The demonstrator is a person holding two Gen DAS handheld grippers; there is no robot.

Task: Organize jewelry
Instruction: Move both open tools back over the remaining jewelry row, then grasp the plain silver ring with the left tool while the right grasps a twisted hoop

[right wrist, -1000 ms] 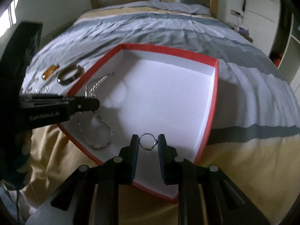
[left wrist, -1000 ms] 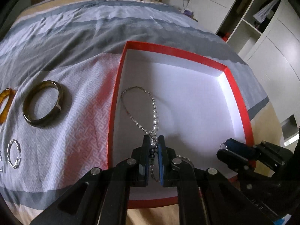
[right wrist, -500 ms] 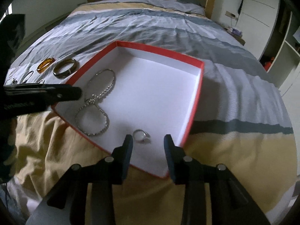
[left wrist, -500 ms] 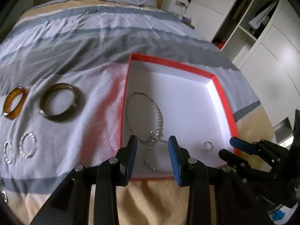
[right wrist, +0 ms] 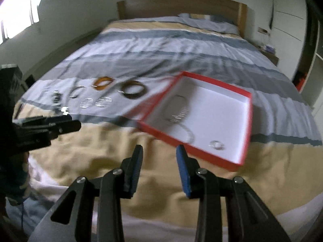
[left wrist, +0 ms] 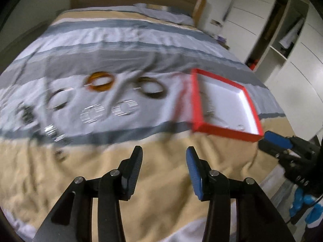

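A red box point(right wrist: 243, 93) with a white inside lies on the bed; it also shows in the left wrist view point(left wrist: 222, 130). In it lie a silver chain necklace point(right wrist: 178, 115) and a small ring point(right wrist: 217, 144). Left of it on the bedspread lie a dark bangle point(right wrist: 133, 89), an amber bangle point(right wrist: 103, 82) and two silver hoops point(right wrist: 95, 101). The dark bangle point(left wrist: 151, 88), amber bangle point(left wrist: 100, 81) and hoops point(left wrist: 110, 112) show blurred in the left wrist view. My left gripper point(left wrist: 164, 155) is open and empty, well short of the jewelry. My right gripper point(right wrist: 159, 152) is open and empty, near the box's front corner.
The striped grey, white and tan bedspread point(right wrist: 113, 151) covers the bed, with a wooden headboard point(right wrist: 181, 4) at the far end. More small silver pieces point(left wrist: 53, 133) lie at the left. White wardrobes and shelves point(left wrist: 290, 46) stand on the right.
Both grippers have pulled back and away from the box, open and empty. The left view has swung left, so the loose bangles and hoops now lie ahead. The necklace and ring stay in the box.
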